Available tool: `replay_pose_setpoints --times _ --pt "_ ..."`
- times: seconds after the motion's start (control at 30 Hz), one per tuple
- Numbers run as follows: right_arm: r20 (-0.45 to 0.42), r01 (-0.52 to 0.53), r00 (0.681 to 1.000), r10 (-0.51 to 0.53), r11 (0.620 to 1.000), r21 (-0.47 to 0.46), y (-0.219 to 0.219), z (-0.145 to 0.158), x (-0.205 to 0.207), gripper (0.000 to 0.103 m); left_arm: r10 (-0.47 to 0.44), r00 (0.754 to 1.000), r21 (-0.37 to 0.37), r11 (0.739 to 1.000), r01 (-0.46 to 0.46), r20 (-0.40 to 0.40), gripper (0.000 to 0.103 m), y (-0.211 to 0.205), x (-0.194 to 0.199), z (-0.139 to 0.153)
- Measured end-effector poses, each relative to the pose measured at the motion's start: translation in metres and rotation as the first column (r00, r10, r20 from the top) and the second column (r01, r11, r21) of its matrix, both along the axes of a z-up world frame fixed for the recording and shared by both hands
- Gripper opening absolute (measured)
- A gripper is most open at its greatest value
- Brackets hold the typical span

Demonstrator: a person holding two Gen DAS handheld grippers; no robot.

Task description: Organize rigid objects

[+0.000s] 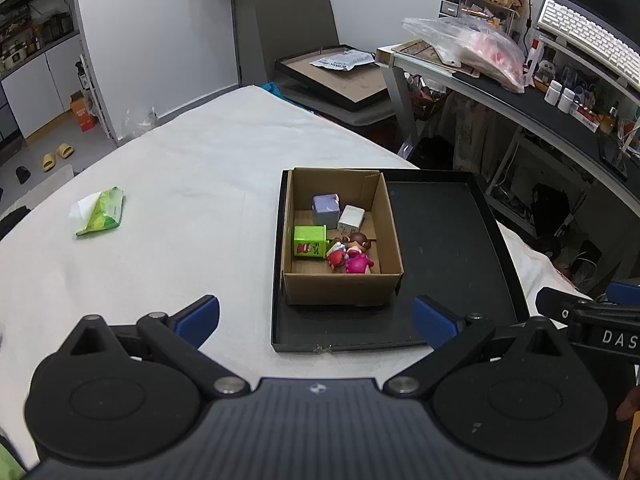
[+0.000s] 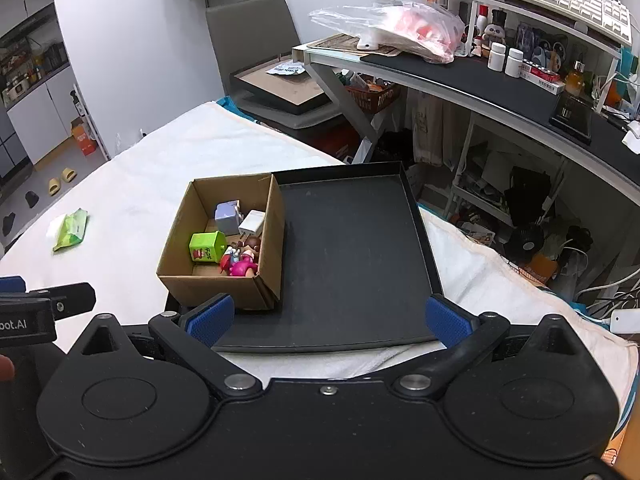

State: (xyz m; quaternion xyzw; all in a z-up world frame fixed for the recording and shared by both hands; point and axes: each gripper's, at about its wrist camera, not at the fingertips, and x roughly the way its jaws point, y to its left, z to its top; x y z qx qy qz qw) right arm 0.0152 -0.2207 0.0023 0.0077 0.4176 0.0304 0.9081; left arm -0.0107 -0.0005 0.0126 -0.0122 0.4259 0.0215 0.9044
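cardboard box [image 2: 224, 256], ahead of spread right tool [image 2: 326, 318]

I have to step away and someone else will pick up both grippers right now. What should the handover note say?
Left gripper: open, empty, held back from the near edge of the black tray.
Right gripper: open, empty, over the tray's near edge.
Cardboard box stands in the left part of the tray. Inside it: purple cube, white charger, green block, doll figures.
Done: every small item in view is already in the box; the rest of the tray is bare.
Left: only a green wipes pack lies loose on the white tablecloth; whether it belongs to the job is unclear.
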Motion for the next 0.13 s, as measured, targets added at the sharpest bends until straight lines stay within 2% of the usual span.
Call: replay_pose_setpoints --times 0.13 --pt "-0.005 0.001 1.000 -0.001 1.000 -0.006 0.0001 -0.0027 0.0015 0.103 -0.006 1.000 -0.017 1.000 0.006 -0.002 0.102 0.0023 0.0027 -0.0023"
